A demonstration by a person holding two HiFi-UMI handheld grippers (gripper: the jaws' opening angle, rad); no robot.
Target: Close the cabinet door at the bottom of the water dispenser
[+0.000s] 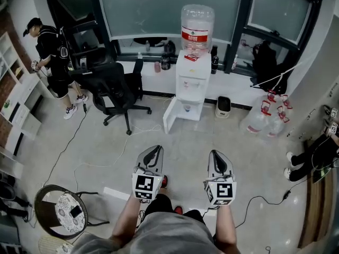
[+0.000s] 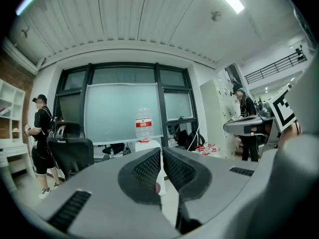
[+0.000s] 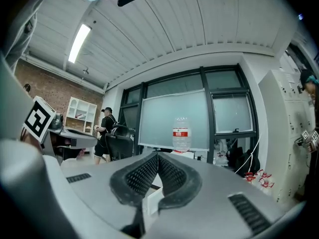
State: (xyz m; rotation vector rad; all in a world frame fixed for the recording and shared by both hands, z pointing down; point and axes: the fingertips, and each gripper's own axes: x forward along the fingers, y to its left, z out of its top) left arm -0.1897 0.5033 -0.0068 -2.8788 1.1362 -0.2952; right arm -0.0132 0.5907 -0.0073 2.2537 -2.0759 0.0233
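The white water dispenser (image 1: pixel 190 86) stands against the window wall with a clear bottle (image 1: pixel 197 25) on top. Its bottom cabinet door (image 1: pixel 170 121) hangs open, swung out to the left. Both grippers are held close to the person's body, well short of the dispenser, pointing toward it. The left gripper (image 1: pixel 155 148) has its jaws together with nothing between them, and so does the right gripper (image 1: pixel 216 152). In the left gripper view the bottle (image 2: pixel 144 127) shows just above the shut left gripper (image 2: pixel 161 151). In the right gripper view the bottle (image 3: pixel 181 133) rises above the shut right gripper (image 3: pixel 158 156).
A black office chair (image 1: pixel 114 89) stands left of the dispenser, with a person (image 1: pixel 53 57) beyond it by the shelves. A small bin (image 1: pixel 223 106) and empty water bottles (image 1: pixel 265 118) sit to the right. Cables (image 1: pixel 100 163) cross the floor. A round stool (image 1: pixel 61 210) is near left.
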